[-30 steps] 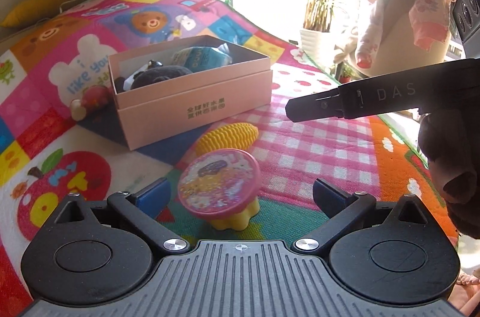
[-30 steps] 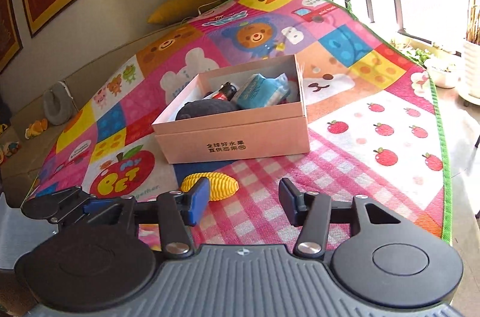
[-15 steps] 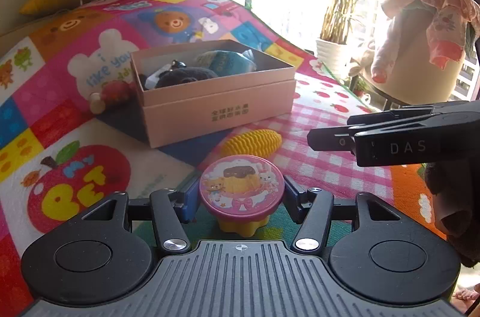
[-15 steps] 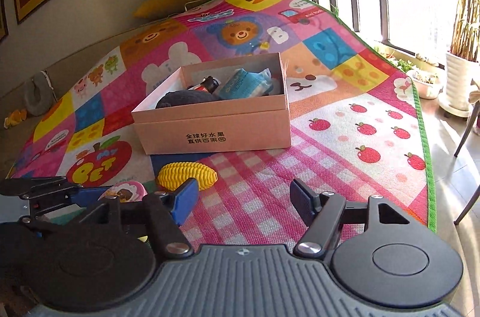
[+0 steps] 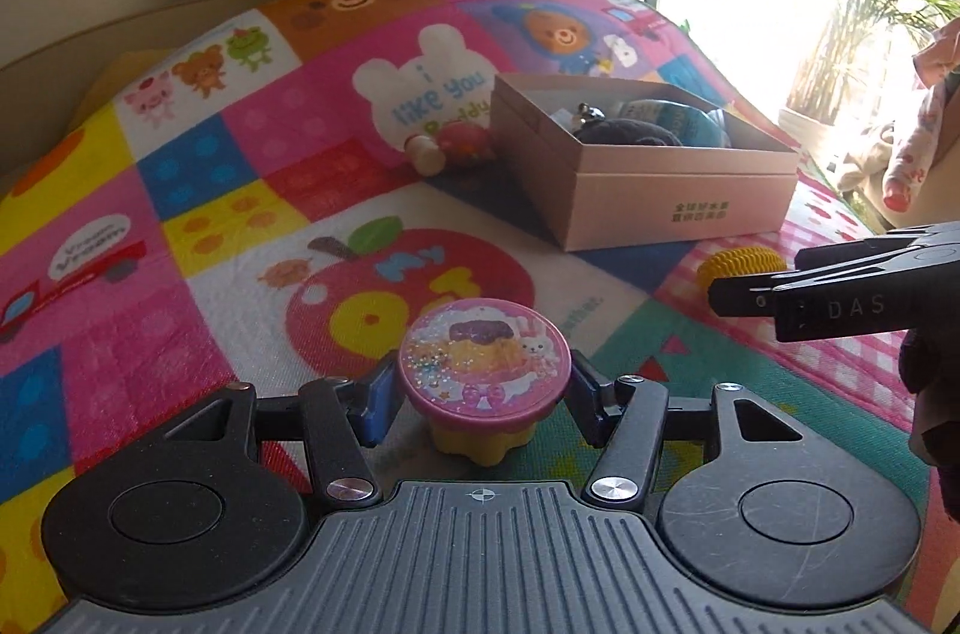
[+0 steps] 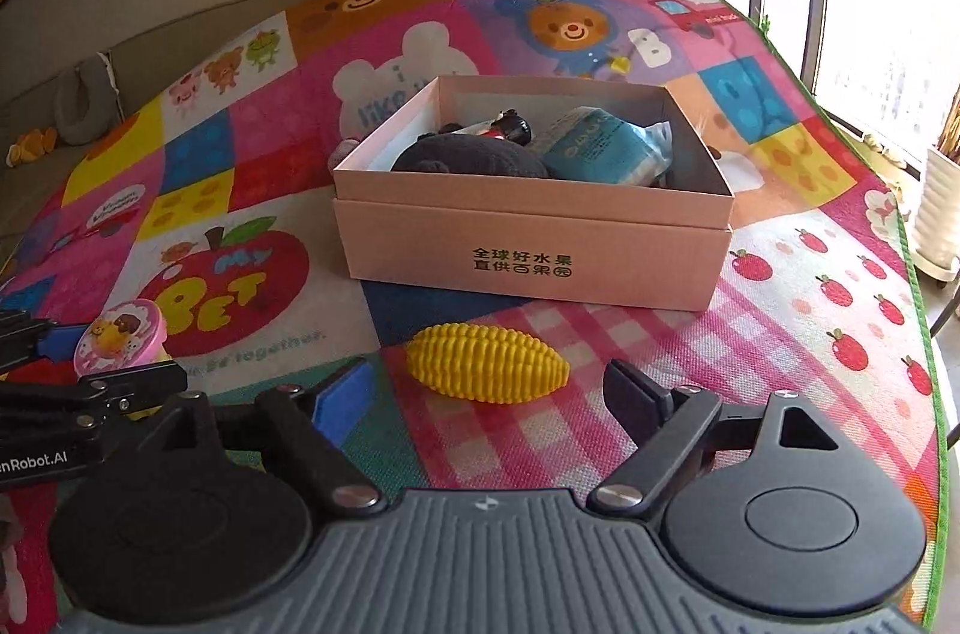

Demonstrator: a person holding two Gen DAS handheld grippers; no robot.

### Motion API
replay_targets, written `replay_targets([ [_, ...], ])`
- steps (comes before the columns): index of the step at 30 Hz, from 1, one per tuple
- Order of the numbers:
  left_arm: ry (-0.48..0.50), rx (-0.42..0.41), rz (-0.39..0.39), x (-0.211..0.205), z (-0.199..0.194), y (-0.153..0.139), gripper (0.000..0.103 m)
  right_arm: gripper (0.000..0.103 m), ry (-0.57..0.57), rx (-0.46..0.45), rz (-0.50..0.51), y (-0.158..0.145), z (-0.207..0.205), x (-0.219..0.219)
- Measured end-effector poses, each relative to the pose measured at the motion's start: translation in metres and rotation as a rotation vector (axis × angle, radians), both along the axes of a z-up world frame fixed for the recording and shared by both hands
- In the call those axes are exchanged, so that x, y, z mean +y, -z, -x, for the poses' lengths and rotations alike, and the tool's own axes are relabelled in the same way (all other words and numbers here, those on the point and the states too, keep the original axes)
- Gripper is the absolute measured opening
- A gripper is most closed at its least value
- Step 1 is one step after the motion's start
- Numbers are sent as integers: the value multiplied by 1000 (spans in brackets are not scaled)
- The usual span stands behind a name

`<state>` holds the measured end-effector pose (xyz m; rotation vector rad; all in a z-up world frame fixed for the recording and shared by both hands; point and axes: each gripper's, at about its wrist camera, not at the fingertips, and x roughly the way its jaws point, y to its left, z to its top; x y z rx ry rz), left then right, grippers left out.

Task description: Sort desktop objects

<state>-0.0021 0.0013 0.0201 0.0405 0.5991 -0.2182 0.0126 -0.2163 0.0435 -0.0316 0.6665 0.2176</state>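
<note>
The left gripper (image 5: 480, 397) pinches the upright pink-lidded toy cup (image 5: 483, 371) near the mat's (image 6: 810, 394) front edge. The right gripper's (image 6: 492, 394) jaws, just widening, stand spread around nothing, behind the yellow corn toy (image 6: 487, 363), which lies crosswise before the pink box (image 6: 534, 247).

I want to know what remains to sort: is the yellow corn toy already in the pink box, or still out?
Out. The yellow corn toy lies on the mat in front of the pink box, ahead of the open right gripper.
</note>
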Motion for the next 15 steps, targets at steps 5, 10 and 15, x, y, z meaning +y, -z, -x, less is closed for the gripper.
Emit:
replay_targets([
  [5,12,2,14,0,1,2,65,78,31,27,30,6,-15,11],
  [10,8,1,27,2,0,4,68,66,31,36,50,7,-17,11],
  [15,9,1,16,0,-4,4,69,66,1,15,67,1,-4,6],
])
